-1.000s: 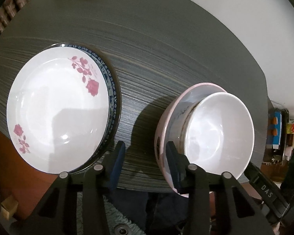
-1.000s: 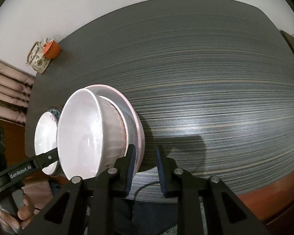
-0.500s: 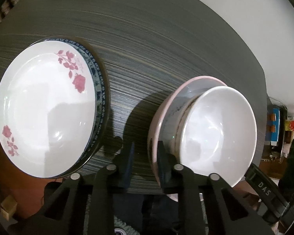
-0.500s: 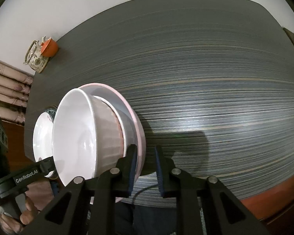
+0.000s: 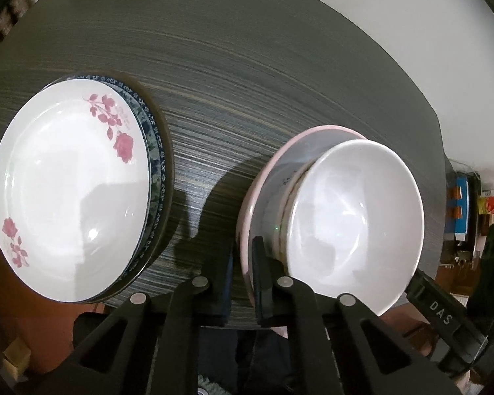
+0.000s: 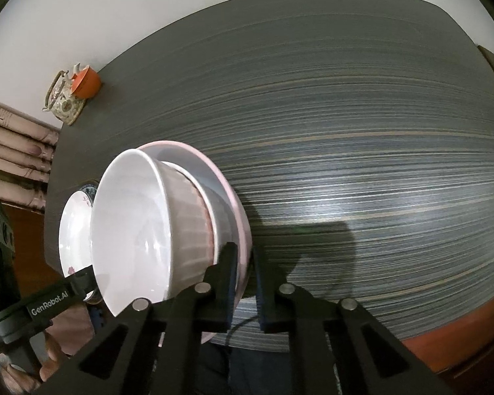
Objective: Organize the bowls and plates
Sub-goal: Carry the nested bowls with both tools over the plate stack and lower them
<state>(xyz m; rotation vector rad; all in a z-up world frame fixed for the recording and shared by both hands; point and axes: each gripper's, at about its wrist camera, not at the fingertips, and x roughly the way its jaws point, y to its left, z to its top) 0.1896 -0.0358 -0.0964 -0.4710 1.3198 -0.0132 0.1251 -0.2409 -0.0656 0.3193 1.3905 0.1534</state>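
Left hand-held gripper (image 5: 242, 276) and right hand-held gripper (image 6: 245, 283) each pinch the near rim of the pink-rimmed plate (image 5: 280, 161) from opposite sides. It carries nested white bowls (image 5: 355, 223) on the dark striped surface (image 5: 247, 65), beside stacked rose-patterned plates (image 5: 69, 191).

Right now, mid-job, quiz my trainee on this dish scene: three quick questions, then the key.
1. True or false: both grippers, left gripper and right gripper, pinch the pink plate at its rim.
2. What sits on the pink plate: A) a rose plate, B) nested bowls topped by a white bowl, C) a cup?
3. Fill in: the rose plate lies on a plate with a ___ patterned rim.

Key: 1 true; 2 B; 3 blue.
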